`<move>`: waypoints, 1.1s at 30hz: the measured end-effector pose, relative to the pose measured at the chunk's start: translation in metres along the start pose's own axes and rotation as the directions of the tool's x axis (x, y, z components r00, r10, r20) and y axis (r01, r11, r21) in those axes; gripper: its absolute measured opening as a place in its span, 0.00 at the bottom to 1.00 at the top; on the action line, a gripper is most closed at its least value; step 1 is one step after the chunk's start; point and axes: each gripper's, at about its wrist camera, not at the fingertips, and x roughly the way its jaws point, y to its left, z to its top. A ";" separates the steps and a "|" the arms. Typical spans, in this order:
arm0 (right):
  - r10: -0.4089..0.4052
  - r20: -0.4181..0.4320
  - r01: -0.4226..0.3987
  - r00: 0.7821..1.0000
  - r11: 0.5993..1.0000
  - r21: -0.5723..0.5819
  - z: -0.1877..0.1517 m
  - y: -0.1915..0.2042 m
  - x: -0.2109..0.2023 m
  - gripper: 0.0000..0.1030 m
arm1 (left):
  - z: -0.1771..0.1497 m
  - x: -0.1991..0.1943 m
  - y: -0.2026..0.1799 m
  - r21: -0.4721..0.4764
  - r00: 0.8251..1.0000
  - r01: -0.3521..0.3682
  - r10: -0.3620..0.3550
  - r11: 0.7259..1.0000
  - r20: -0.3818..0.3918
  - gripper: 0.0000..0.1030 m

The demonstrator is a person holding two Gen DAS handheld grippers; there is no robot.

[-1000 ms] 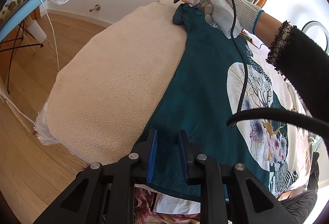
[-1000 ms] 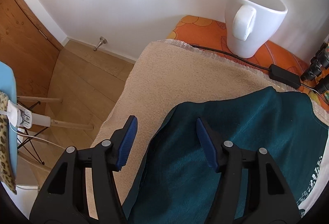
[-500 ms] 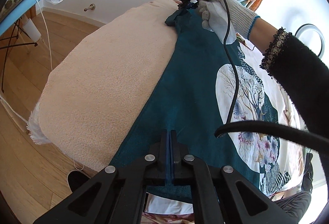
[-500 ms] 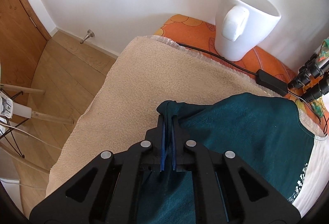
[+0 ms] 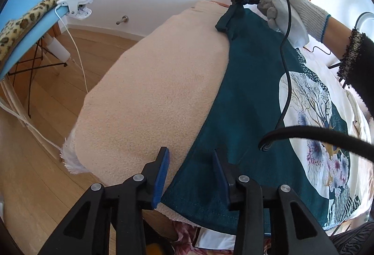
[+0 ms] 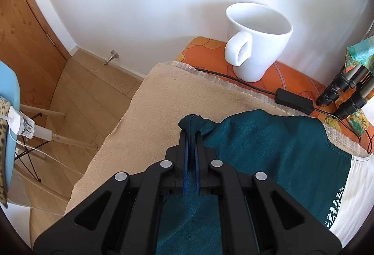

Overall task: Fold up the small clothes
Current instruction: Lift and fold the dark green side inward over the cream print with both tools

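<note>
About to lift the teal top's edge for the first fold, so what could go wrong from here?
1. The left hand-held gripper is opening, its pads off the teal top; lifting now raises one corner only and skews the fold.
2. The right hand-held gripper pinches only a small bunch of fabric, which might slip out.
3. The black cable hangs over the top and could snag it.

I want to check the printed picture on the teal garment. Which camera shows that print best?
The left wrist view: the pale round print with trees and flowers lies almost whole across the teal garment. The right wrist view shows mostly plain teal cloth and only a sliver of the print at its right edge.
</note>
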 end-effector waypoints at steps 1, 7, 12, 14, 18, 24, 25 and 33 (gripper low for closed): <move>0.004 -0.001 -0.004 1.000 1.000 0.003 0.000 -0.001 0.000 0.05 | 0.000 -0.002 -0.001 0.006 1.000 -0.004 0.003 1.000 0.023 0.37; 0.034 0.017 -0.035 0.999 0.999 0.016 -0.001 -0.004 -0.002 0.05 | -0.004 -0.002 -0.018 0.079 0.999 0.039 -0.041 0.996 0.031 0.00; 0.067 0.045 -0.067 0.997 0.998 0.002 -0.002 -0.010 -0.014 0.05 | -0.004 -0.024 -0.039 0.138 0.988 0.121 -0.133 0.983 0.080 0.00; 0.074 0.058 -0.074 0.996 0.997 0.000 -0.004 -0.015 -0.020 0.05 | -0.005 -0.032 -0.049 0.165 0.982 0.148 -0.165 0.975 0.094 0.00; 0.107 0.092 -0.110 0.990 0.994 0.027 -0.008 -0.035 -0.034 0.05 | -0.006 -0.043 -0.072 0.215 0.969 0.206 -0.230 0.955 0.090 0.00; 0.117 0.152 -0.130 0.981 0.989 0.075 -0.021 -0.077 -0.060 0.05 | -0.009 -0.054 -0.116 0.327 0.955 0.234 -0.279 0.916 0.097 0.00; 0.120 0.163 -0.135 0.979 0.987 0.086 -0.024 -0.086 -0.066 0.05 | -0.012 -0.054 -0.125 0.347 0.954 0.235 -0.283 0.908 0.094 0.00; 0.071 0.179 -0.105 0.981 0.977 0.184 -0.064 -0.158 -0.088 0.05 | -0.034 -0.047 -0.172 0.452 0.947 0.284 -0.322 0.846 0.008 0.00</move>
